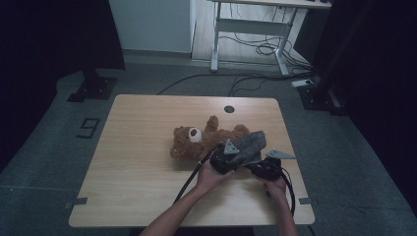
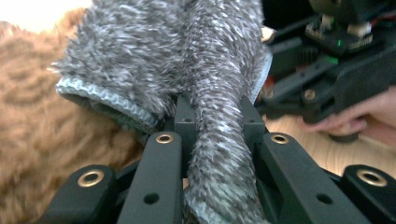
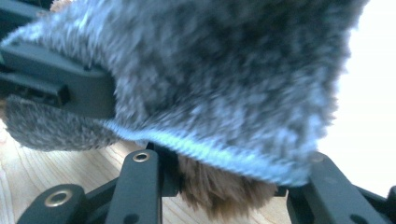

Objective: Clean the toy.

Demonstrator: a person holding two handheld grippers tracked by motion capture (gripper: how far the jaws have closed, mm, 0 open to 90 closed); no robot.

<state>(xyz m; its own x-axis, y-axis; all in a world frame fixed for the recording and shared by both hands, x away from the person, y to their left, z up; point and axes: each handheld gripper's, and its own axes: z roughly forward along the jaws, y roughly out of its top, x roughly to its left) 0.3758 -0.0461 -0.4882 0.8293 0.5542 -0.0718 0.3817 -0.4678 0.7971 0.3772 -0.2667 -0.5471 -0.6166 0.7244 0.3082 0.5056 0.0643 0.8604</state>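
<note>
Here the left hand-held gripper (image 2: 217, 135) is clamped on a fold of the grey fuzzy sock (image 2: 187, 60), which is stretched over the leg of the teddy bear (image 1: 189, 141) lying on the tabletop (image 1: 137, 172). The right hand-held gripper (image 3: 233, 163) straddles the sock's cuff, though whether it pinches cannot be determined. Both hands sit low and close together, left palm up; uneven pulling could slip the cuff off the leg.

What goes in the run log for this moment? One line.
left gripper: shut on grey fuzzy sock | right gripper: holding sock cuff | teddy bear: lying on table
</note>
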